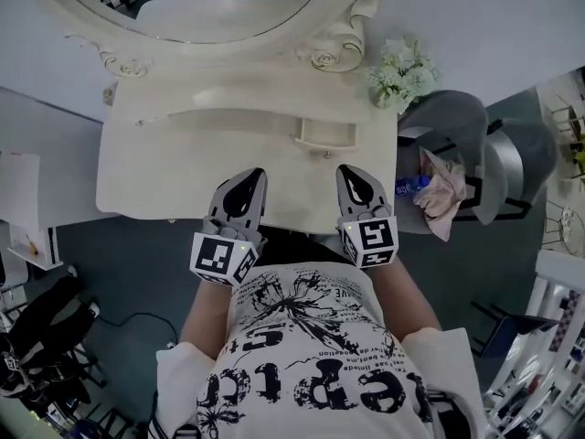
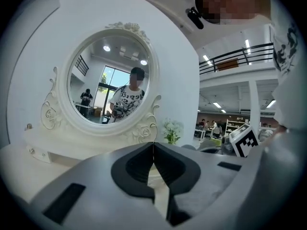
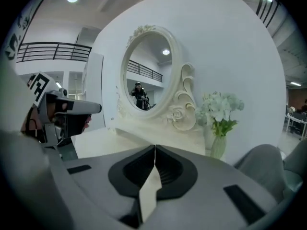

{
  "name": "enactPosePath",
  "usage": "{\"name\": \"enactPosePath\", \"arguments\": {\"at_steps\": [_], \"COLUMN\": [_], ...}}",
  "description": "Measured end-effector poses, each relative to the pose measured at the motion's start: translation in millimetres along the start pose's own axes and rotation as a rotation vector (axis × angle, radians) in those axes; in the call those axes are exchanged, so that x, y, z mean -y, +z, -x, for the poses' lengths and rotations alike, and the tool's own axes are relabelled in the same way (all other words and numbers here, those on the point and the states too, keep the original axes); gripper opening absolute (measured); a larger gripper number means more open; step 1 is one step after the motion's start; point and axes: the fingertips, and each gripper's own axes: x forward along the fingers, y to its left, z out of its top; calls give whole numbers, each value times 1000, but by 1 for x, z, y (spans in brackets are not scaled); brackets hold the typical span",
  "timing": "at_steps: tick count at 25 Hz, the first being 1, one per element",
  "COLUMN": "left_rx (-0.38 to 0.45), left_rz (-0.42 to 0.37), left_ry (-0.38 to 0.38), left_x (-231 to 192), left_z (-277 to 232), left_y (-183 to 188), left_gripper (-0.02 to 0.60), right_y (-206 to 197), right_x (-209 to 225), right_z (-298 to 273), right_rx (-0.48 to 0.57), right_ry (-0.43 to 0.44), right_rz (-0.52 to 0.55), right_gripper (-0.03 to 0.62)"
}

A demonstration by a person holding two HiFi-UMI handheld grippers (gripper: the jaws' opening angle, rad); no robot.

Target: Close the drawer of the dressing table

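Observation:
The cream dressing table (image 1: 164, 167) stands against the wall below its oval mirror (image 1: 196, 7). A small drawer (image 1: 324, 135) in the raised back tier stands pulled out a little, its knob facing me. My left gripper (image 1: 250, 177) hovers over the table's front edge, shut and empty. My right gripper (image 1: 351, 172) is beside it, just in front of the drawer and apart from it, also shut and empty. In the left gripper view the closed jaws point at the mirror (image 2: 112, 78). The right gripper view looks past the tabletop (image 3: 115, 138) towards the mirror (image 3: 148, 75).
A vase of pale flowers (image 1: 402, 73) stands at the table's right end. A grey chair (image 1: 457, 126) right of the table holds a bottle (image 1: 409, 187) and a crumpled cloth (image 1: 443, 195). A white unit with papers (image 1: 23, 199) sits left.

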Motion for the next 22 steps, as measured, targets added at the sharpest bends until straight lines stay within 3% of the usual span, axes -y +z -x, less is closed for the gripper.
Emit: {"name": "enactPosePath", "arguments": {"at_steps": [5,11,13,15,22], "left_rx": [-22,-42,-50,-59,-113], "left_rz": [25,38,50,55,64], "left_ry": [-7,-12,-6,-7,0], "left_x": [-7,-17,-20,-21,-28], "left_z": [-9,-17,-19,-20,-20], "left_y": [-21,-33,-37,-40,-60], "left_gripper": [20,20,20,20,20], "right_y": [-42,-75,-89,-101,-111], "right_x": [-1,5,8,10,16], "right_z": [-20,-43,-50,-57,-81], "right_rx": [-108,-139,-176,-206,-228], "right_ry": [19,-28,-41,-50,-99], "right_rz": [-54,-7,-36,-69,-183], "right_gripper": [18,20,33,89,103]}}
